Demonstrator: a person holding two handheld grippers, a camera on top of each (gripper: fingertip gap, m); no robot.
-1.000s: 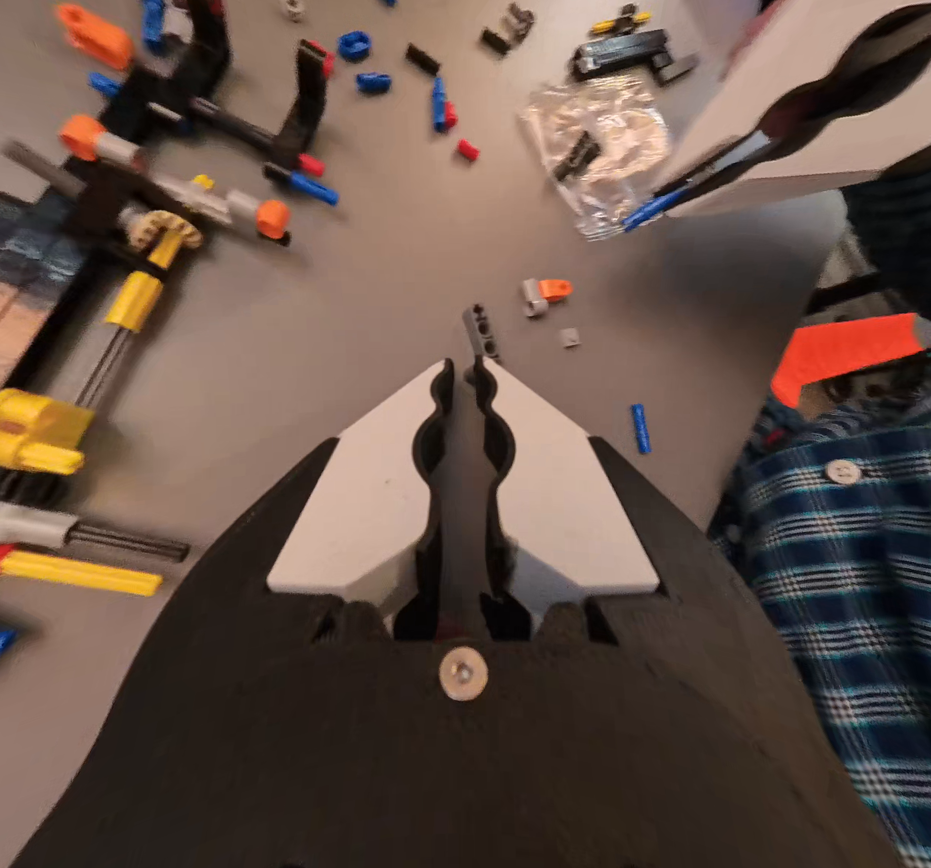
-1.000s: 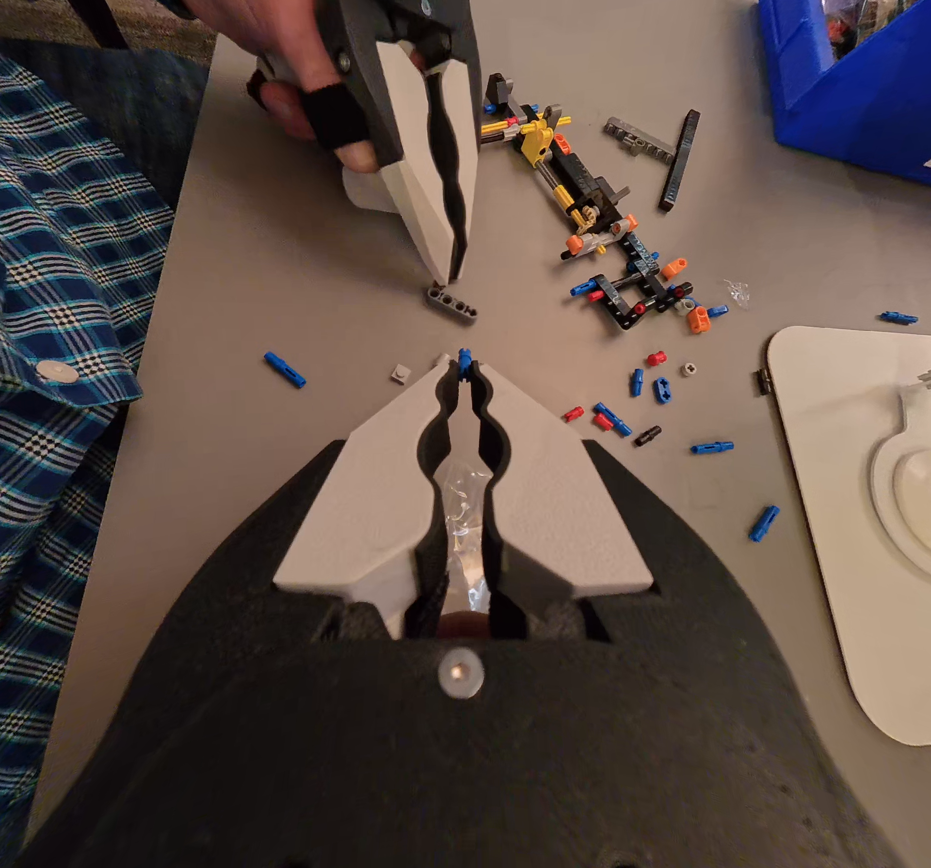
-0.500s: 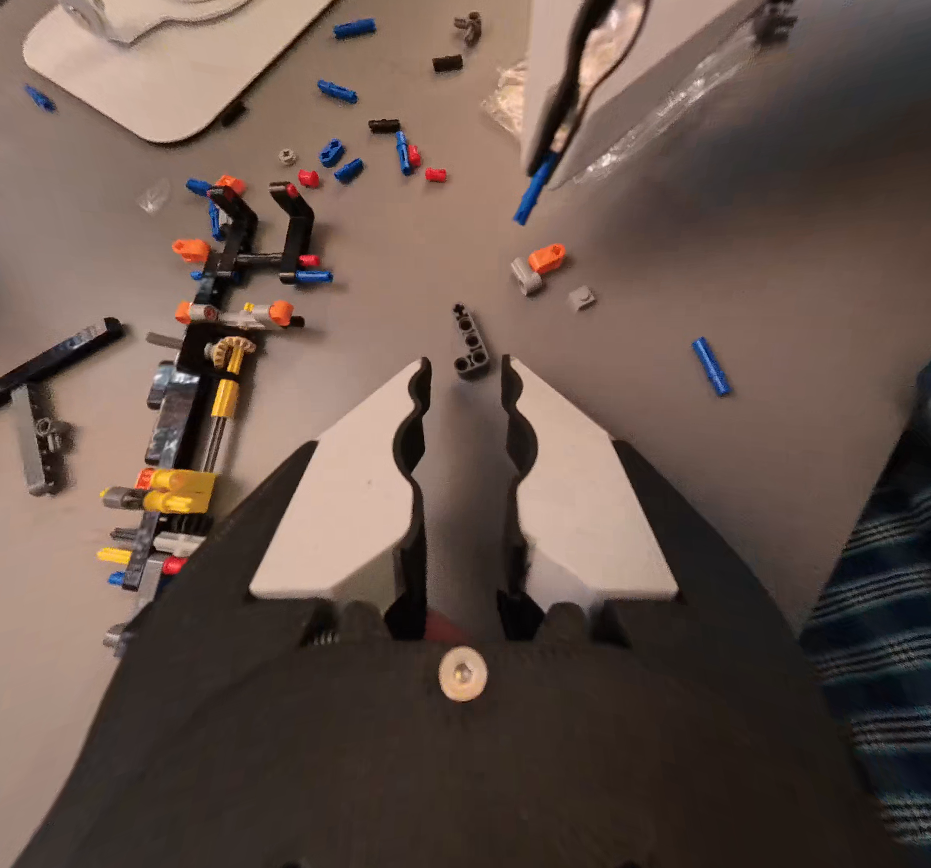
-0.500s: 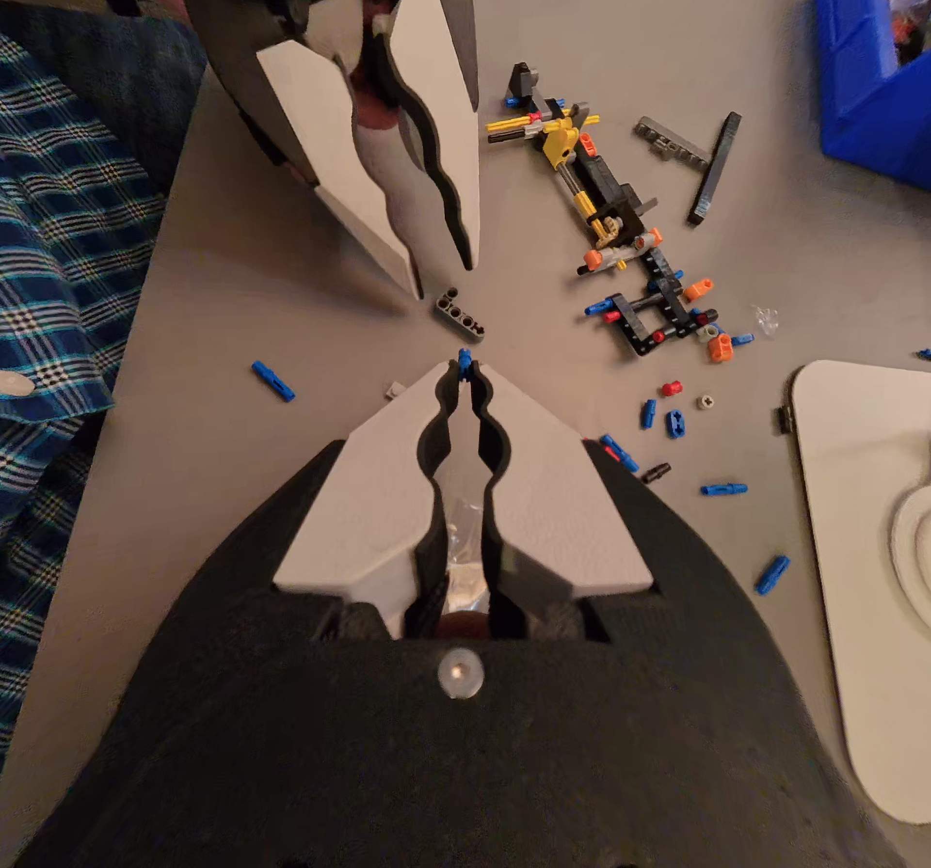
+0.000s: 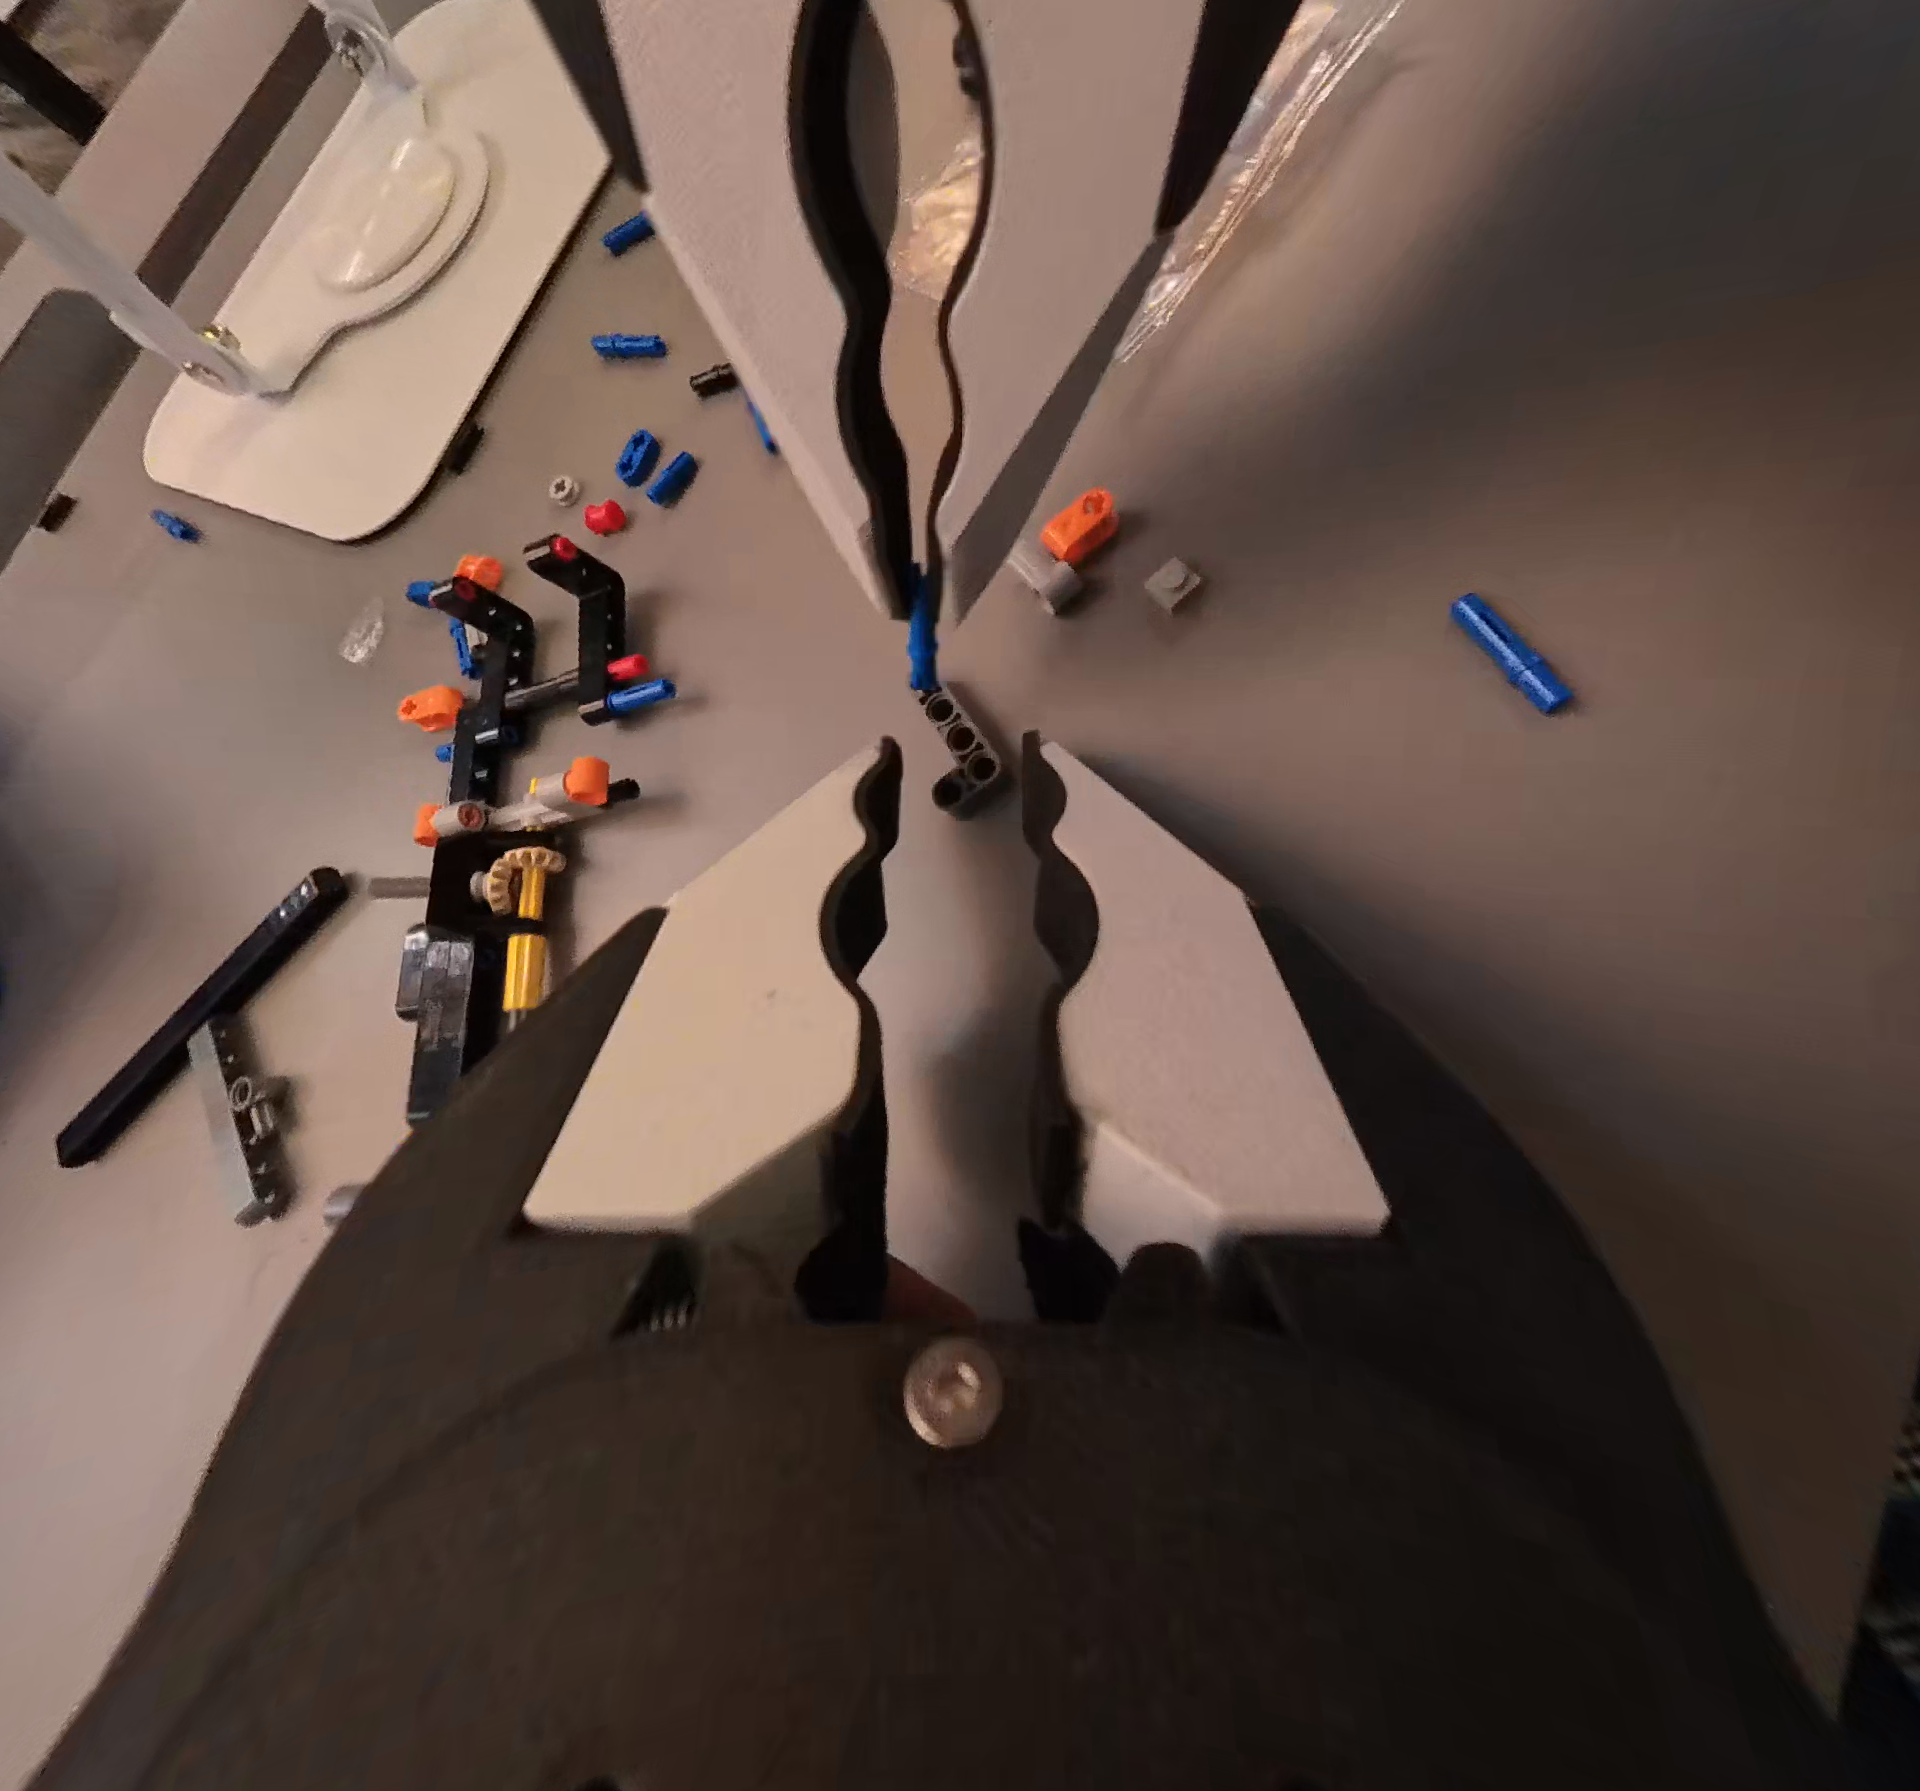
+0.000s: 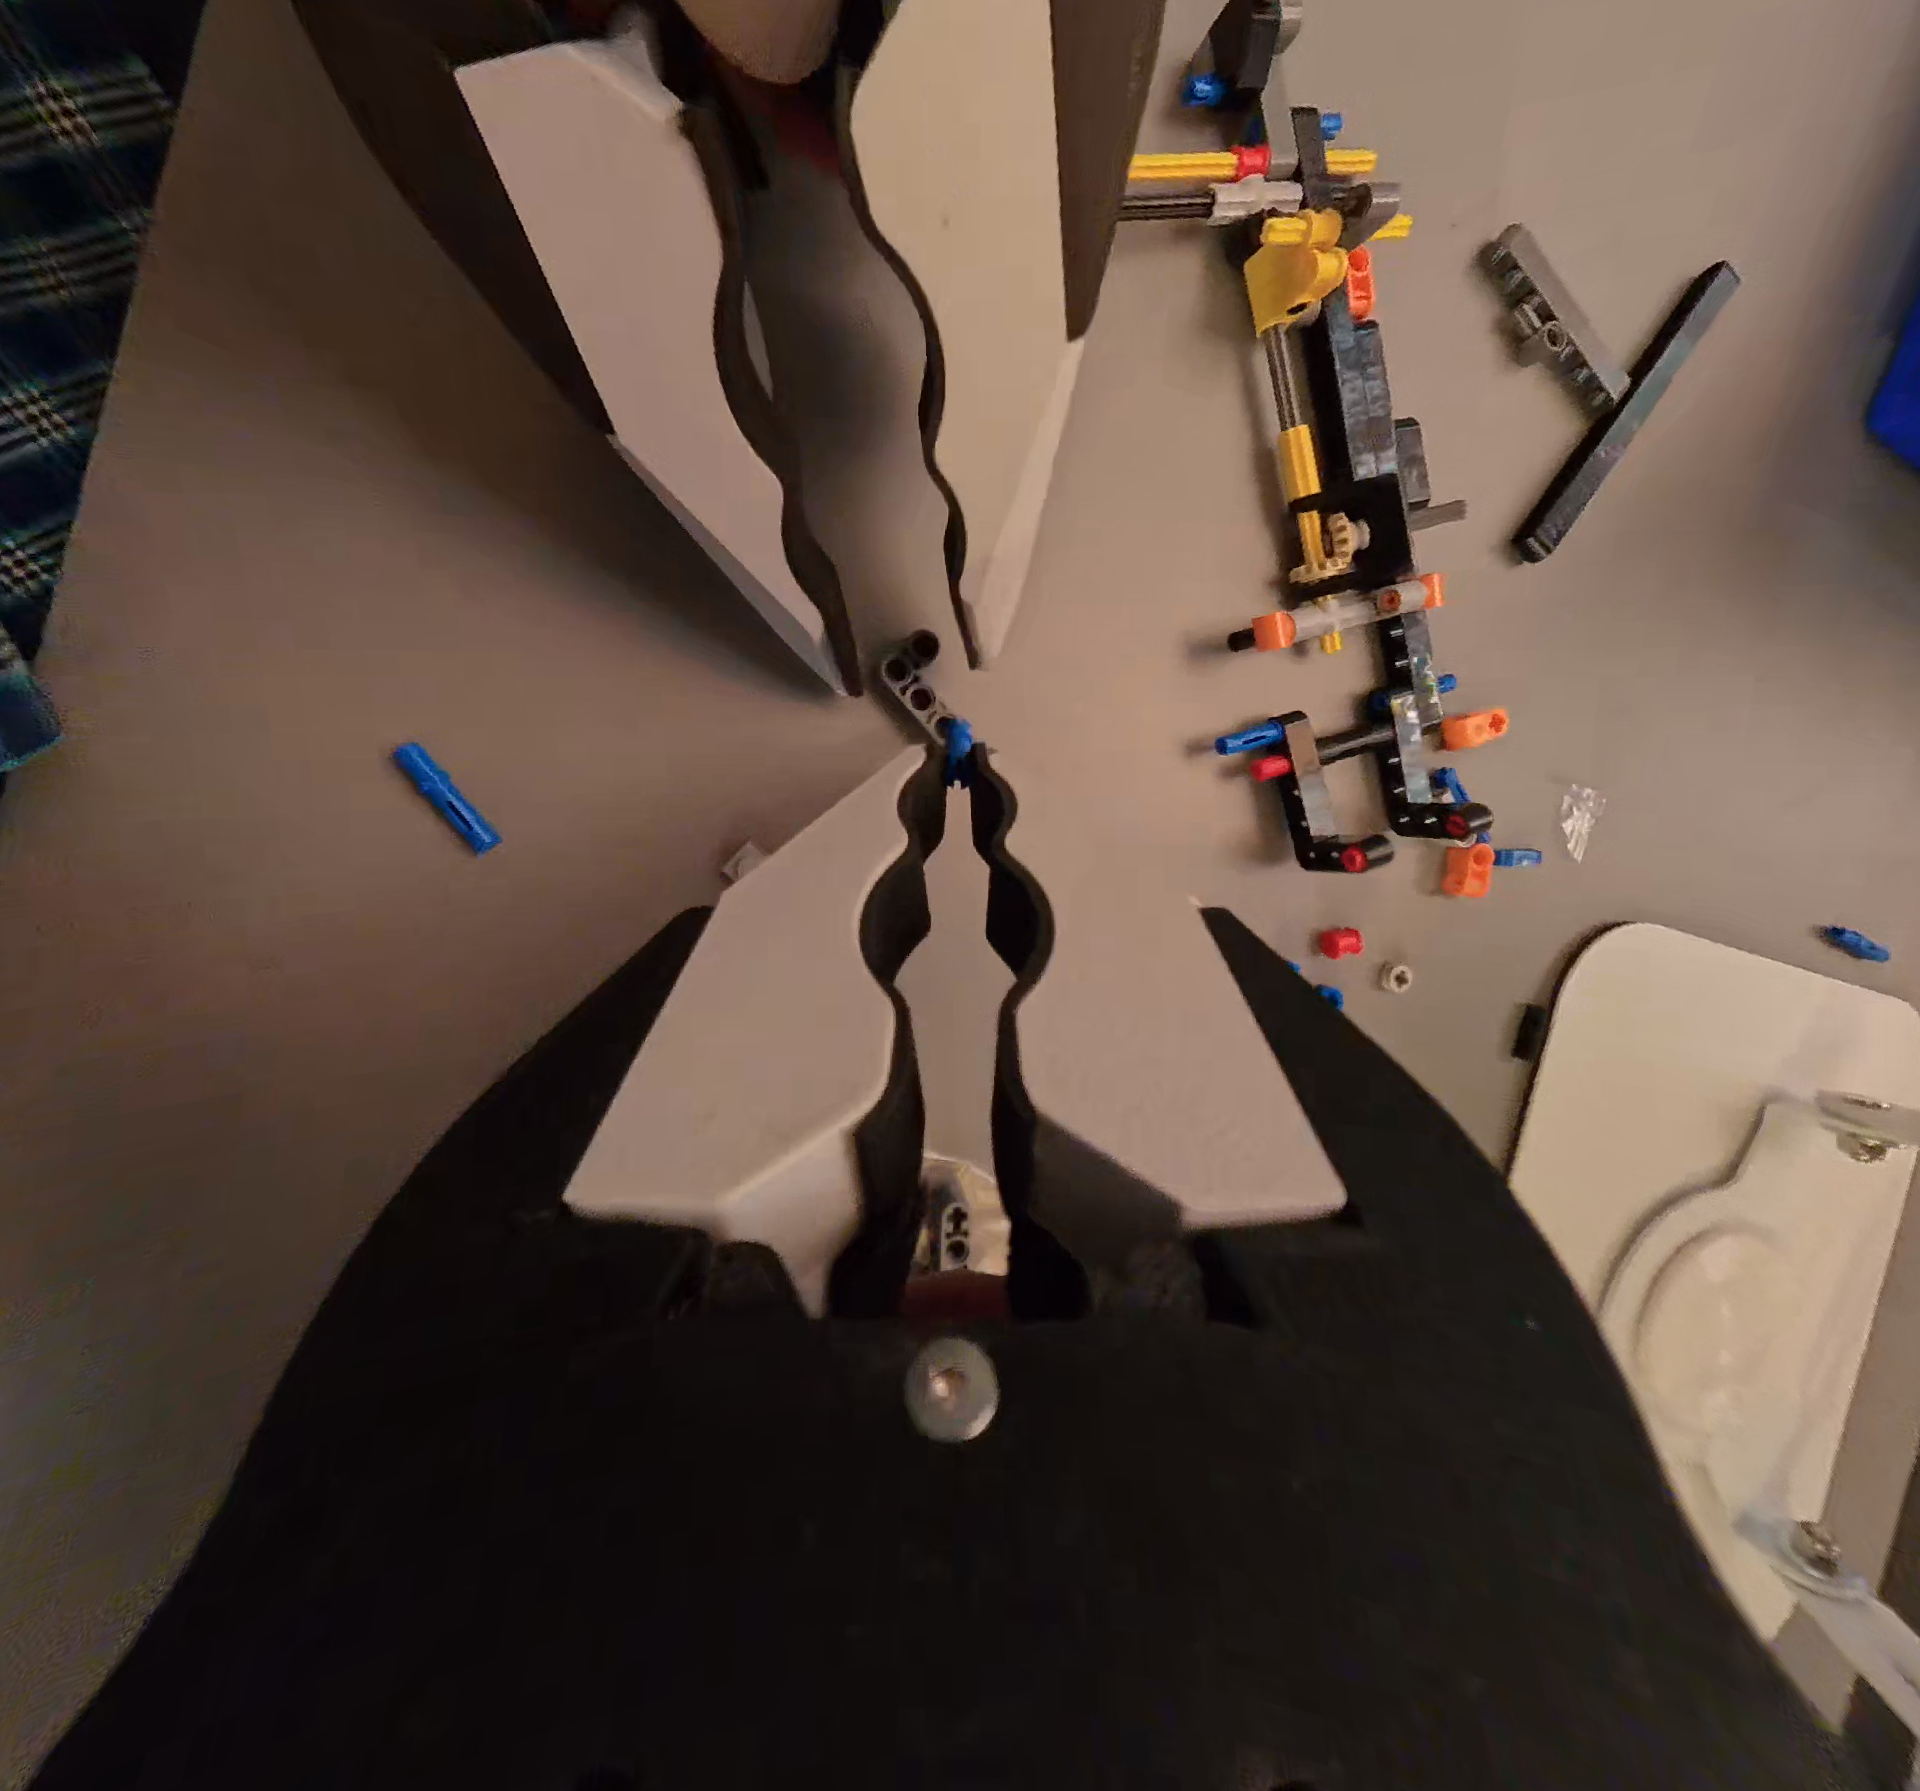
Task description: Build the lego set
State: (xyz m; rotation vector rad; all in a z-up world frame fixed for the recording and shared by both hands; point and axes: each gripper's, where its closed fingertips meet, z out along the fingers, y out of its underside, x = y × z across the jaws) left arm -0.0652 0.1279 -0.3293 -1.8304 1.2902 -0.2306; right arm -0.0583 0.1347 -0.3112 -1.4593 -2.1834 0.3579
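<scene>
The build is only partly done: a long half-built chassis (image 6: 1340, 453) lies on the grey surface (image 5: 1558, 391), loose pins around it. The right hand-held gripper (image 6: 957, 765) pinches a blue pin (image 6: 957, 742) at the small grey beam (image 5: 964, 746), which lies between the spread fingers of the left hand-held gripper (image 5: 961, 754).

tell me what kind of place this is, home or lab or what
Probably an indoor work table set up for recording, home or lab unclear: a plain grey tabletop, loose lego pieces around a half-built assembly, and a white stand base.
</scene>
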